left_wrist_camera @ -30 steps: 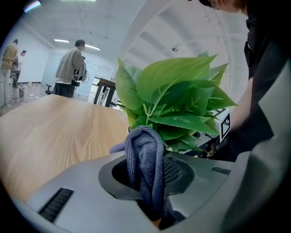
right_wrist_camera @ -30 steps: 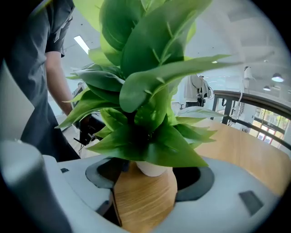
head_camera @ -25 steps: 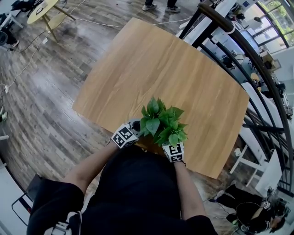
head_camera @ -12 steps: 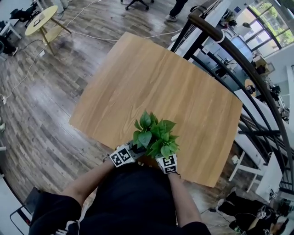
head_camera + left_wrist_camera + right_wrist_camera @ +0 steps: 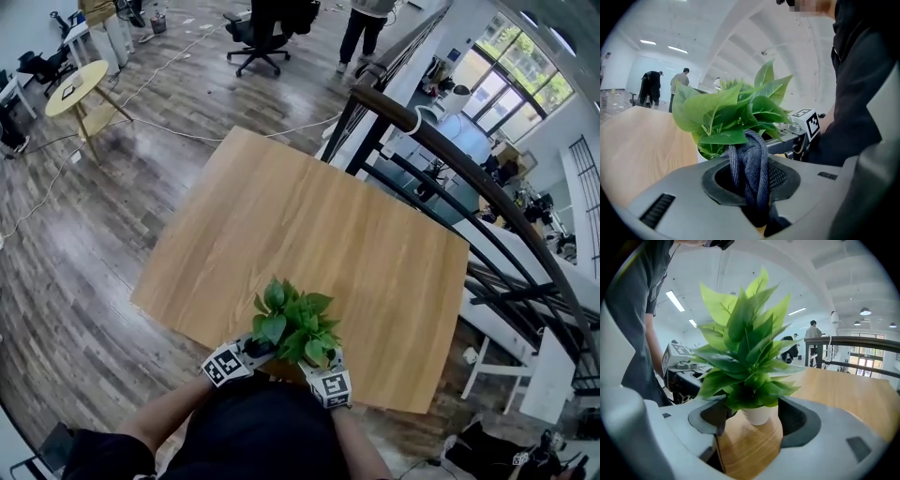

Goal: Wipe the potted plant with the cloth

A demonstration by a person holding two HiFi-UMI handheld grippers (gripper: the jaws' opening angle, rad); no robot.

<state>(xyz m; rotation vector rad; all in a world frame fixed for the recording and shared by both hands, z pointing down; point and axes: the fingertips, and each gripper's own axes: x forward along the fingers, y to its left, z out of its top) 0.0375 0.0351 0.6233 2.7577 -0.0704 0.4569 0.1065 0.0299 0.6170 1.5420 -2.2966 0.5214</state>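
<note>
**Head view, looking steeply down.** A potted plant (image 5: 292, 323), with broad green leaves in a small white pot (image 5: 757, 415), stood upright on the wooden table (image 5: 309, 225). It was close to the table's near edge at 6 o'clock, just in front of the person's dark torso (image 5: 262, 441). The left gripper (image 5: 255, 351) lay at the plant's 8 o'clock and the right gripper (image 5: 317, 364) at its 5 o'clock, both pointing their jaws toward the foliage.

**Left gripper view.** The jaws were clenched on a dark blue-grey cloth (image 5: 751, 168), which rose from between them in a bunched fold. The top of the fold met the lowest leaves at 12 o'clock. The right gripper's marker cube (image 5: 807, 123) showed past the foliage at 3 o'clock.

**Right gripper view.** The jaws stood apart with nothing grasped. The pot was seen in the mouth of the gap, with bare wood grain showing between the jaws. Leaves overhung the left pad (image 5: 708, 414), and the right pad (image 5: 799, 420) was clear of the pot's wall.

**Surroundings.** A dark-railed balustrade (image 5: 441, 141) ran past the table from 12 to 4 o'clock. A round yellow side table (image 5: 80, 84) stood on the plank floor (image 5: 84, 234) at 10 o'clock. An office chair (image 5: 255, 33) stood at 12 o'clock — a standing person's legs (image 5: 364, 33) beside it.
</note>
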